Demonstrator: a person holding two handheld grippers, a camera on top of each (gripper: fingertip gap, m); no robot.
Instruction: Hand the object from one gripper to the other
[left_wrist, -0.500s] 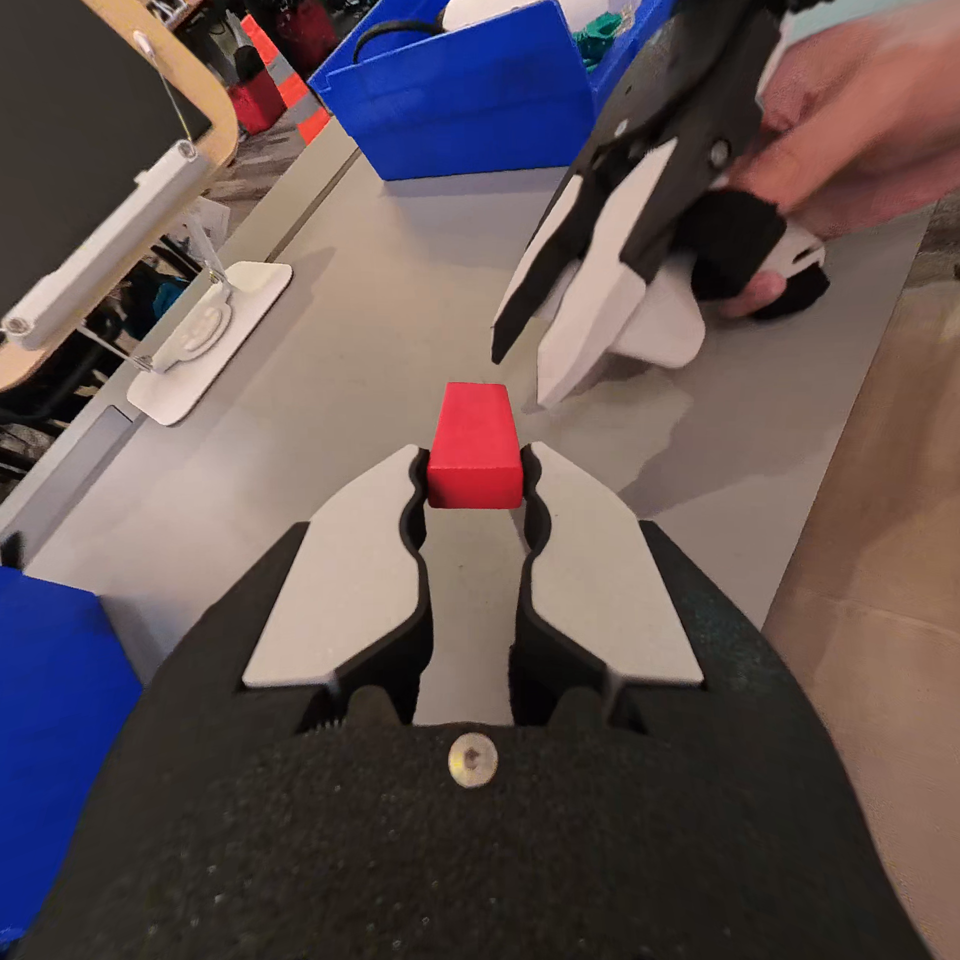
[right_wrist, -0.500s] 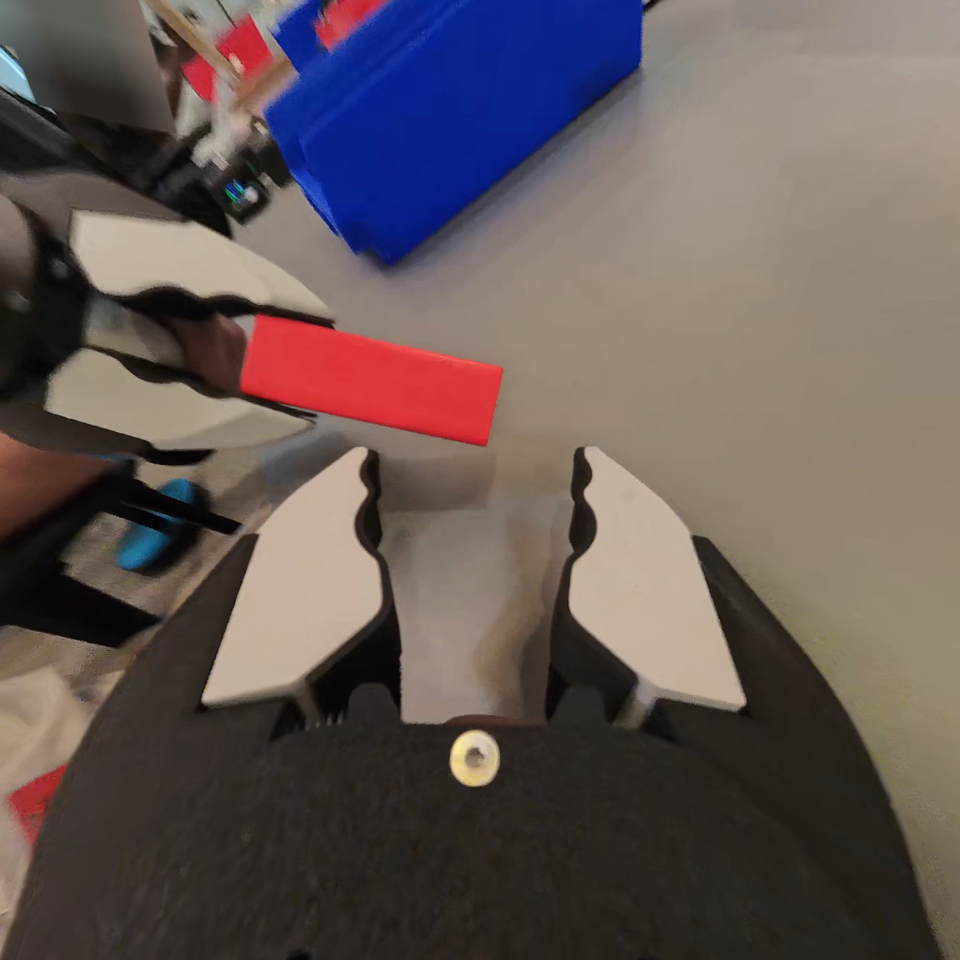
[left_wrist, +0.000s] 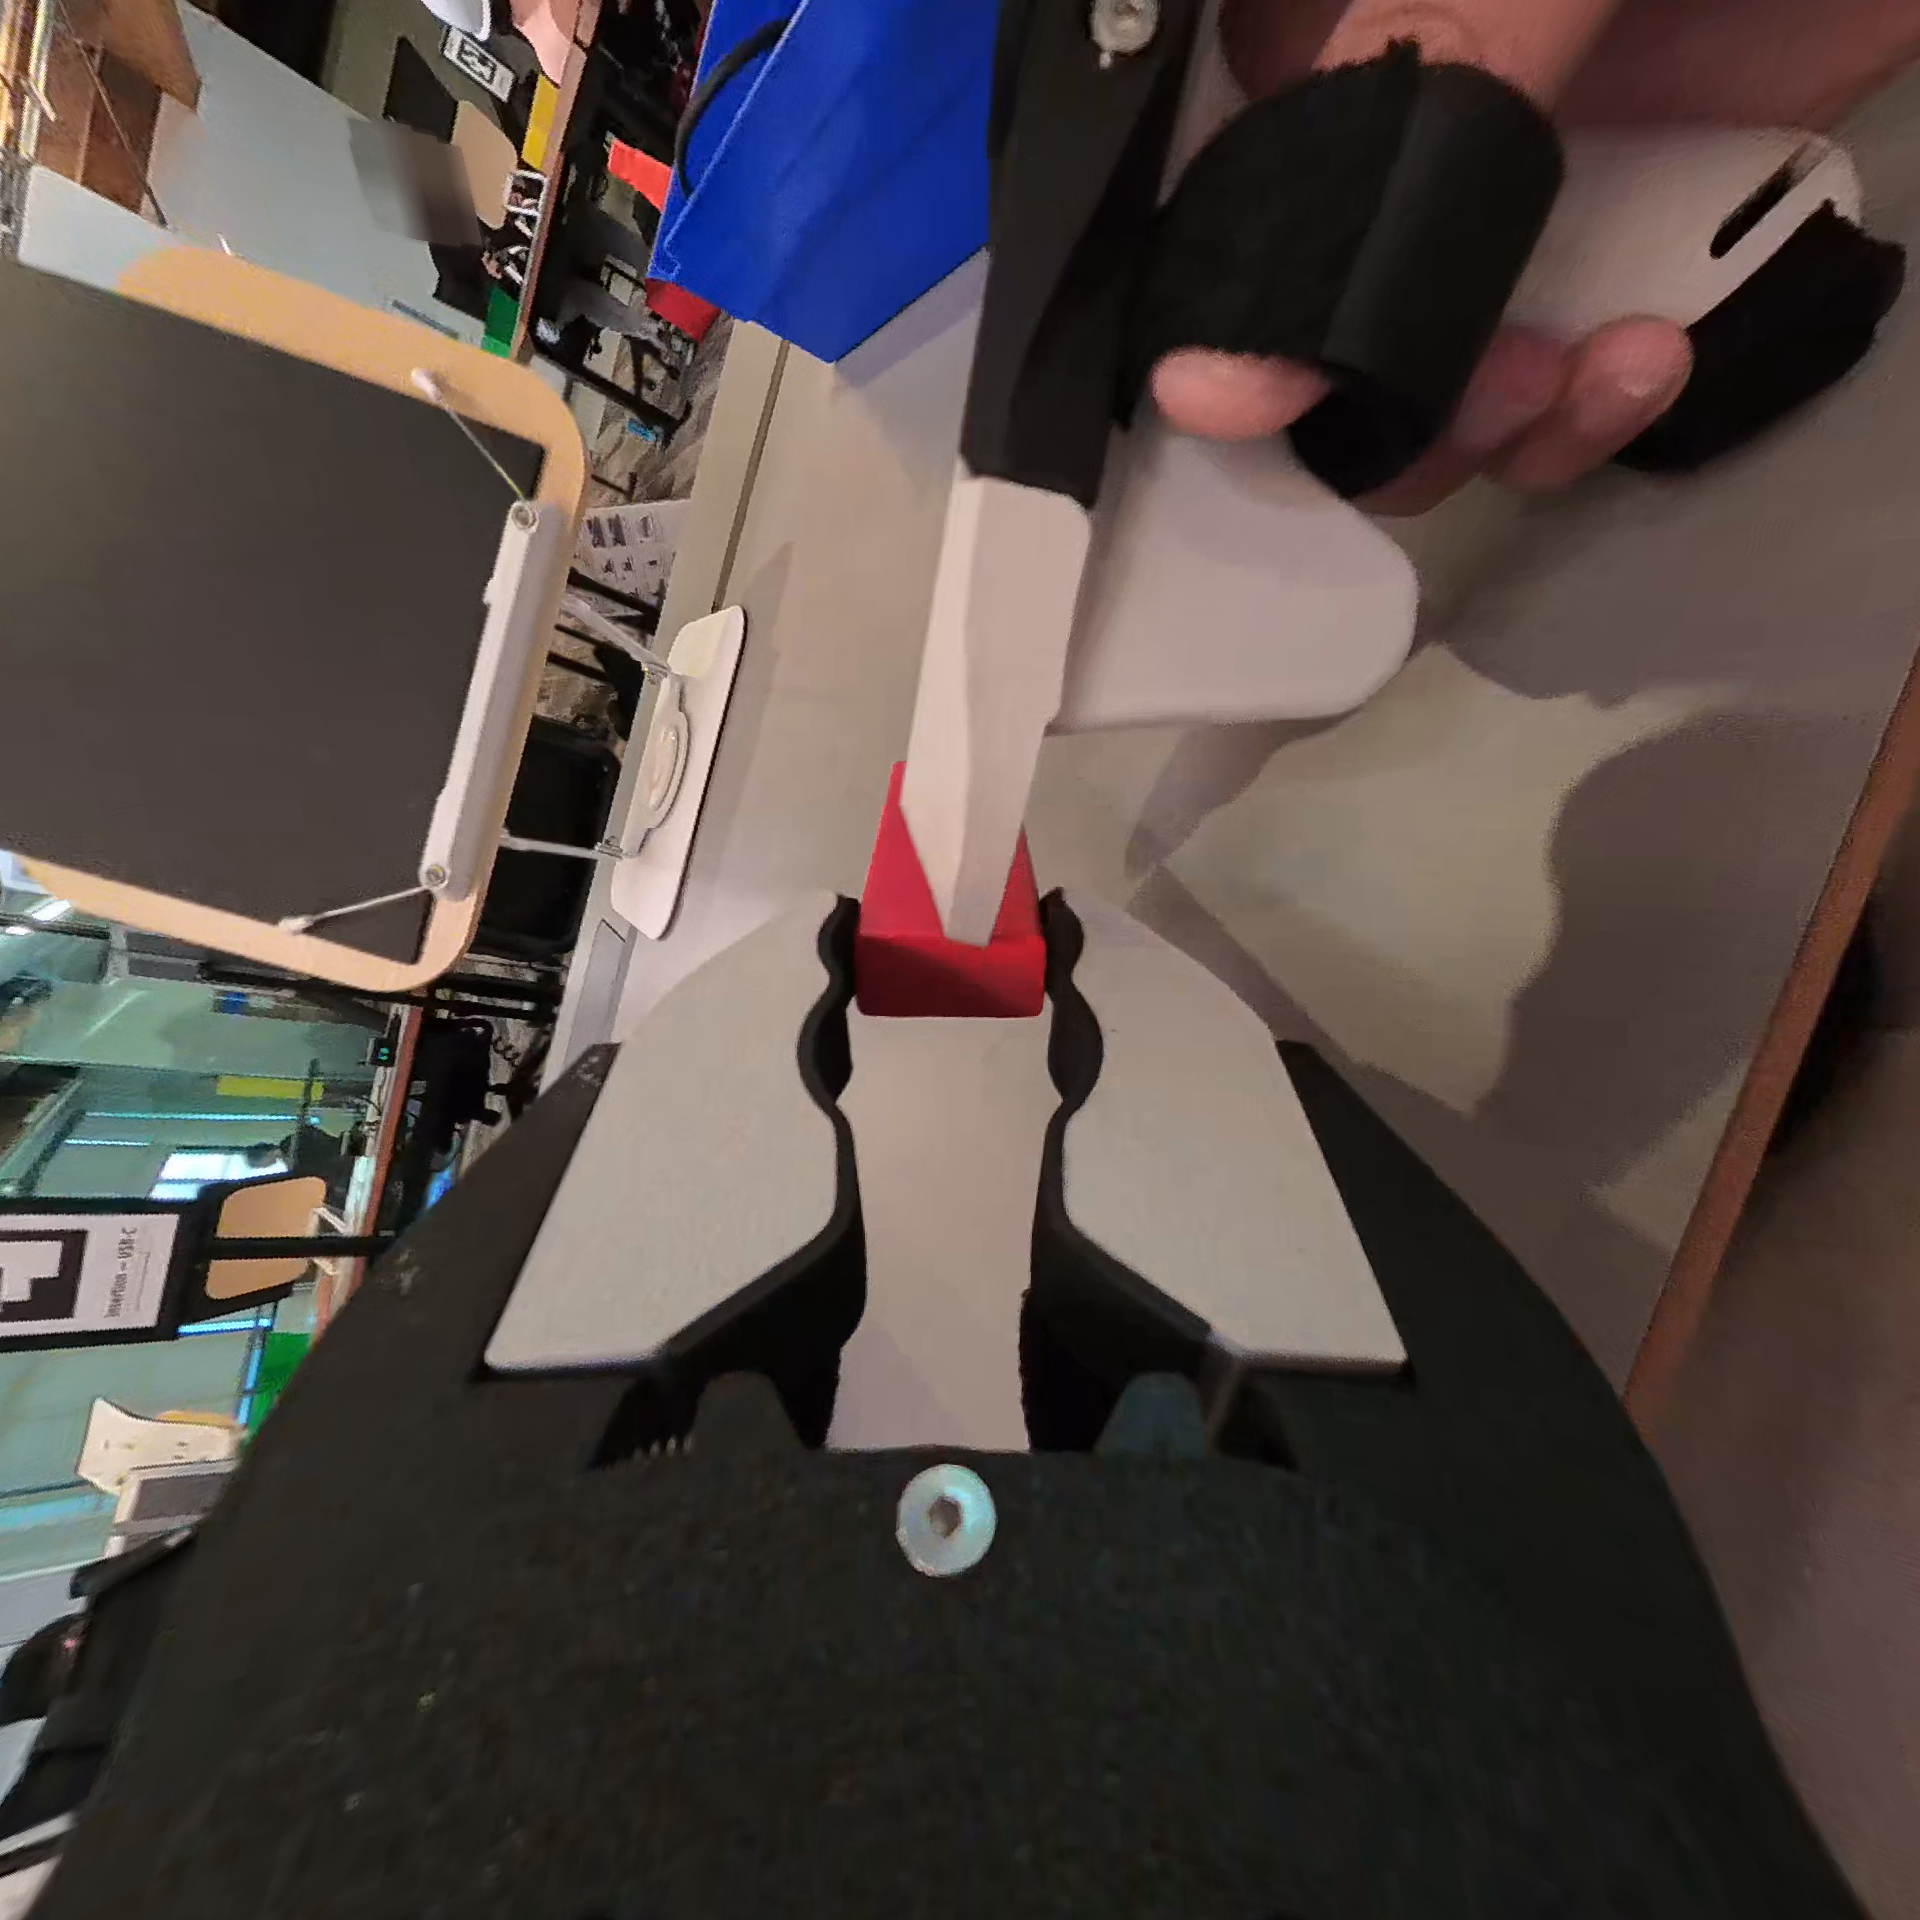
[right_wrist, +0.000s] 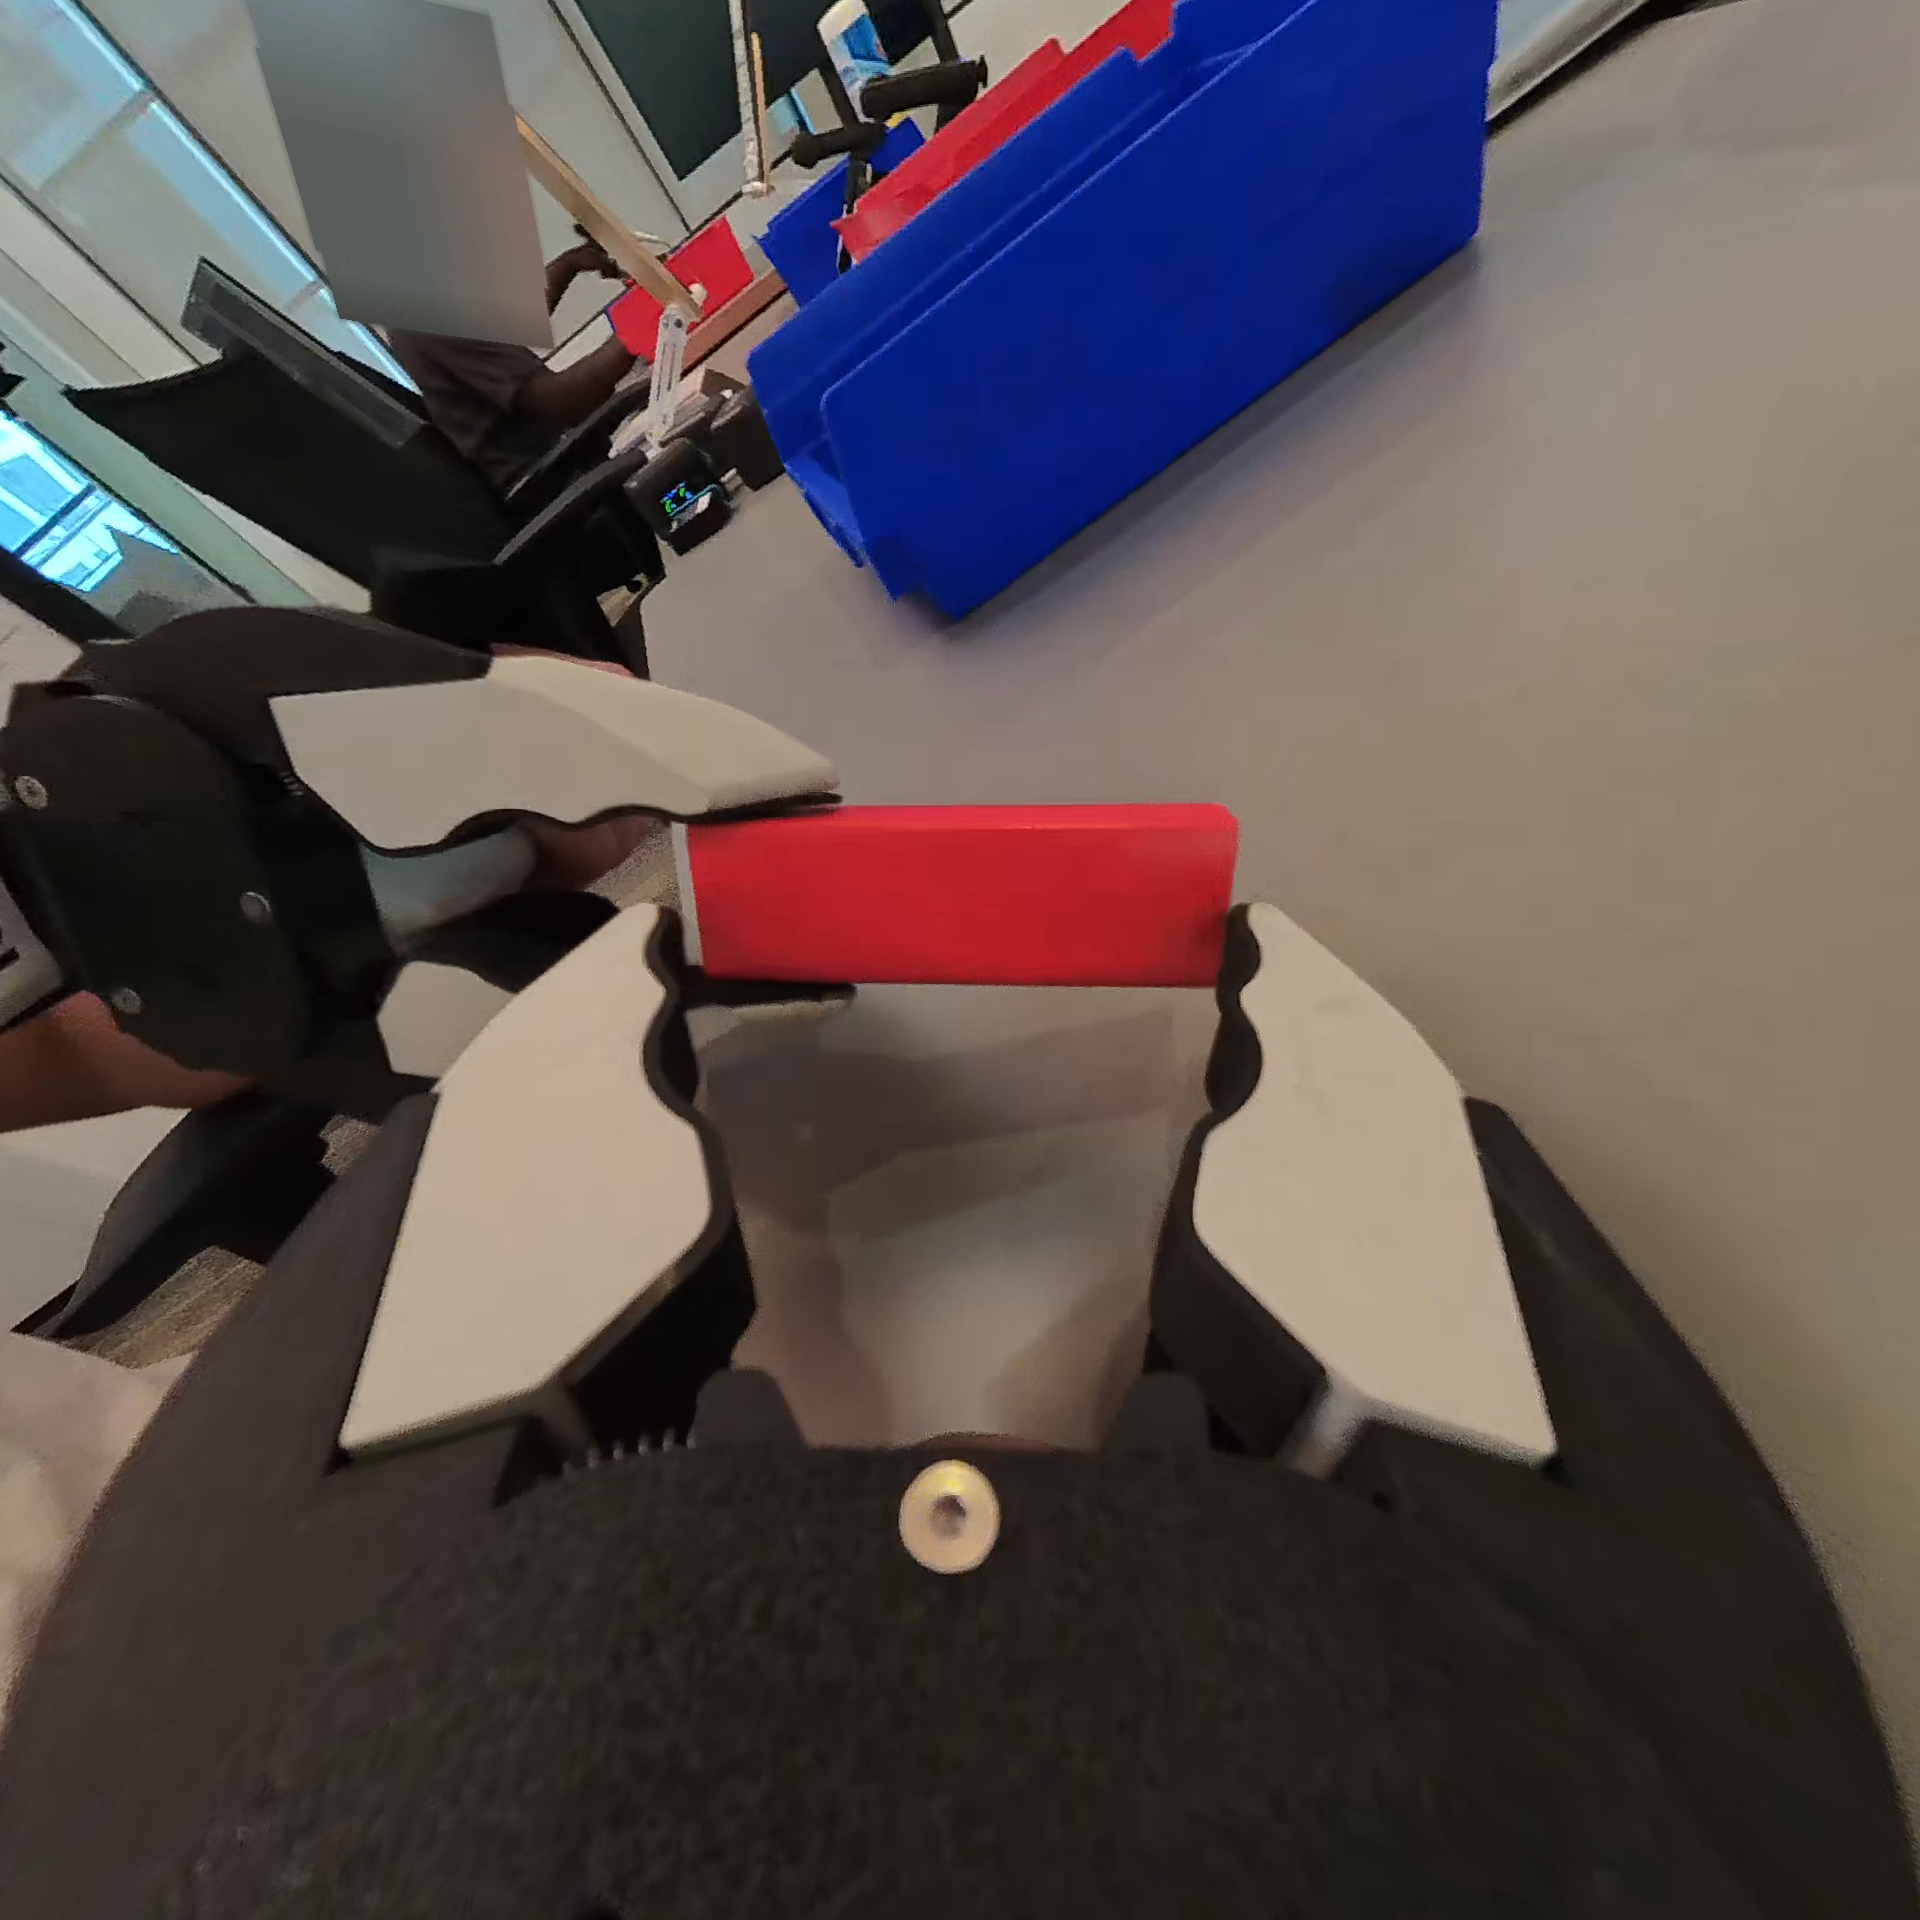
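A red rectangular block (left_wrist: 948, 966) is clamped at one end by my left gripper (left_wrist: 948, 956), which holds it in the air above the grey table (left_wrist: 1299, 935). In the right wrist view the block (right_wrist: 956, 894) lies crosswise, with the left gripper (right_wrist: 769, 894) shut on its left end. My right gripper (right_wrist: 956, 935) is wide open, with one fingertip at each end of the block. I cannot tell if the tips touch it. In the left wrist view one right finger (left_wrist: 987, 727) comes down over the block and hides its far part.
Blue bins (right_wrist: 1143, 343) stand on the table behind the block, also in the left wrist view (left_wrist: 831, 208). A dark tablet on a stand (left_wrist: 239, 623) with a white base (left_wrist: 686, 748) is at the left. A person sits at a desk (right_wrist: 468, 395) at back left. The tips of both grippers are at nearly the same place.
The right gripper has moved in from beside the block and opened wider, so its fingertips now flank the block's ends. The left gripper has rolled sideways, still holding the block.
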